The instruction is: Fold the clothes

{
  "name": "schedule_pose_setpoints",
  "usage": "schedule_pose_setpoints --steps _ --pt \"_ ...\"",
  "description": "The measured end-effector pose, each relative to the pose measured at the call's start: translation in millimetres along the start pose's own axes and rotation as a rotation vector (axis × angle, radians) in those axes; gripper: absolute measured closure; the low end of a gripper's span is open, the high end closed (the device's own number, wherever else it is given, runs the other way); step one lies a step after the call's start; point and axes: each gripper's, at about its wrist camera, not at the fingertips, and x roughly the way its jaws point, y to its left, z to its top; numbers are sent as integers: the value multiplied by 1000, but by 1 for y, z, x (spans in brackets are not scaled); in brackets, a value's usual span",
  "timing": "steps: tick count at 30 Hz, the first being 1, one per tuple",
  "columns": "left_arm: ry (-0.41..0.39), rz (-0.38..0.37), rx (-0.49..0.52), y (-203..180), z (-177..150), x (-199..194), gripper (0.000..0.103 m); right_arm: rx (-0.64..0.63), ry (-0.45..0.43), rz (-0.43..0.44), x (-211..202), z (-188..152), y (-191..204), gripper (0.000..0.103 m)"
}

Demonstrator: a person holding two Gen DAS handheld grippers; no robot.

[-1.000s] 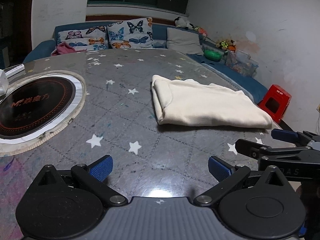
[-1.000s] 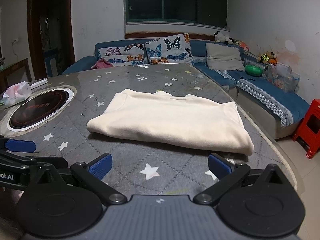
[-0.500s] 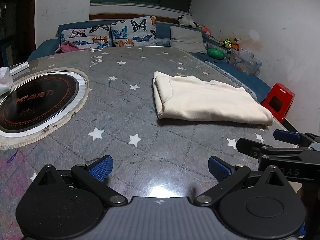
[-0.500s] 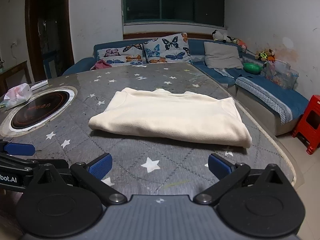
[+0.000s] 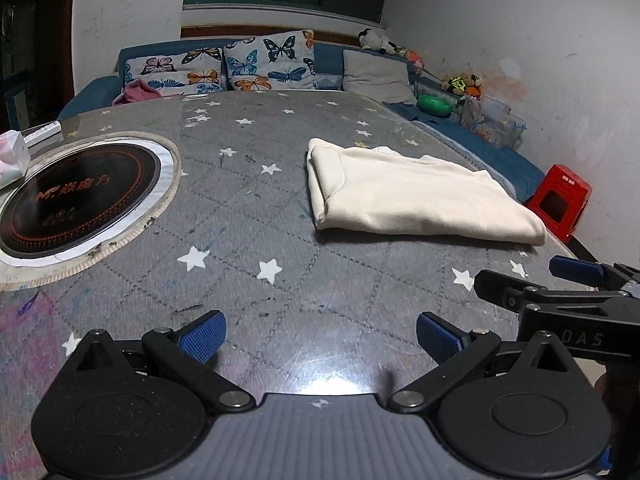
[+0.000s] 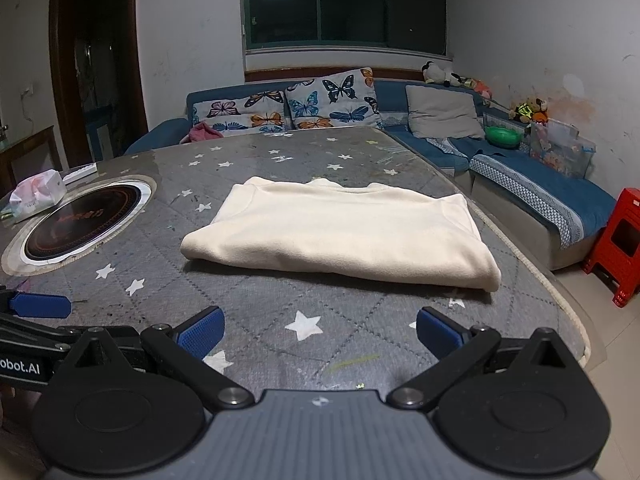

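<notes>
Left wrist view: the left claw (image 5: 321,334) was spread wide with nothing between its blue pads, hovering just above the star-patterned tabletop (image 5: 248,216). The cream garment (image 5: 416,196), probably a sweatshirt, lay ahead of this claw and off to its right, well apart from it, already folded into a thick flat rectangle. The right claw (image 5: 576,270) showed at this claw's right side, level with it. Ahead to the left sat a round induction cooktop (image 5: 76,196) set into the surface, with a tissue pack (image 5: 10,158) beyond it.

Right wrist view: the right claw (image 6: 320,328) was likewise open and empty, low over the tabletop (image 6: 328,316). The cream garment (image 6: 340,228) lay straight ahead of it, near but not touching, its rounded folded edge facing the claw. One pad of the left claw (image 6: 38,306) showed just to this claw's left.

Judging from this, the fold looked largely done, with both claws clear of the cloth. If one more fold is wanted, the next move would call for both claws to reach forward, pinch the near edge at its two corners together, and carry it over evenly so the layers do not slip.
</notes>
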Motion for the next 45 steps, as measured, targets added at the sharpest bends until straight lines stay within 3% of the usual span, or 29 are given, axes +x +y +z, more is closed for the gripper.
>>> schedule_pose_setpoints --steps 45 --pt "51 6 5 2 42 37 0 9 57 1 40 19 -5 0"
